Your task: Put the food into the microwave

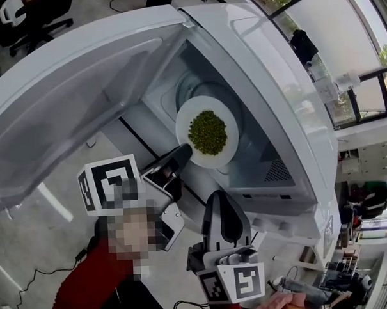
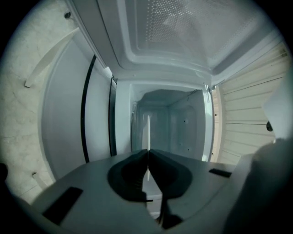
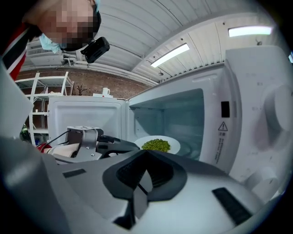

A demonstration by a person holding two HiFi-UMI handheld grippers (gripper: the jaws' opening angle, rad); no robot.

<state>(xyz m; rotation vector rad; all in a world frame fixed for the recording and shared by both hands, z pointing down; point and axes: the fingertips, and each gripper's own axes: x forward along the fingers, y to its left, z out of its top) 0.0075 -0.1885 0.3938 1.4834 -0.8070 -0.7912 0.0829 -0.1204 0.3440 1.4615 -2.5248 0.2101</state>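
Note:
A white plate (image 1: 195,109) of green peas (image 1: 207,132) hangs level in the mouth of the open white microwave (image 1: 275,115), over its round turntable (image 1: 185,87). My left gripper (image 1: 185,151) is shut on the plate's near rim. In the left gripper view that rim (image 2: 147,132) shows edge-on as a thin white line between the closed jaws (image 2: 148,157), with the cavity (image 2: 169,123) straight ahead. My right gripper (image 1: 220,197) hangs lower and nearer, below the opening, jaws together and empty. The right gripper view shows the plate (image 3: 174,145), the peas (image 3: 156,145) and the left gripper (image 3: 132,147).
The microwave door (image 1: 70,105) stands swung wide to the left. The control panel (image 3: 270,123) with its knobs is on the right of the opening. Cables (image 1: 32,279) lie on the floor at the lower left. A cluttered shelf (image 1: 369,207) stands at the right.

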